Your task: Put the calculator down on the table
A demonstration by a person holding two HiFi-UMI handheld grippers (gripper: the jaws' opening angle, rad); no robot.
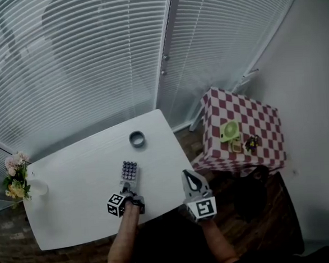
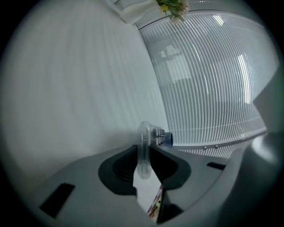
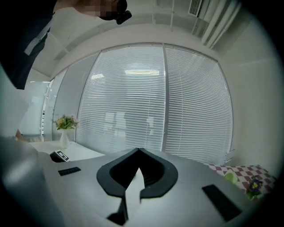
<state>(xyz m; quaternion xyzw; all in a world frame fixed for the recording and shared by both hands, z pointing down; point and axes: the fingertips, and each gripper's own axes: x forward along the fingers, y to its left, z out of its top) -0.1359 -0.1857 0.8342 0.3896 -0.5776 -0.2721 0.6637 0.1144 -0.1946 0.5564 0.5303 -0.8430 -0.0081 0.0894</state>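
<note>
A calculator (image 1: 129, 170) with dark keys, in a clear case, is close over the white table (image 1: 73, 185) near its front right; I cannot tell whether it touches. My left gripper (image 1: 128, 184) is shut on its near end. In the left gripper view the calculator (image 2: 144, 146) shows edge-on between the jaws of that gripper (image 2: 144, 156), keys facing right, with the table (image 2: 75, 88) filling the left side. My right gripper (image 1: 192, 180) hangs past the table's right edge. Seen in its own view, the right gripper (image 3: 139, 151) is shut and holds nothing.
A grey ring-shaped thing (image 1: 137, 139) lies near the table's far edge. A vase of flowers (image 1: 16, 177) stands at the left end. A small red-and-white checked table (image 1: 248, 122) with green items is at the right. Window blinds (image 1: 92, 60) run behind.
</note>
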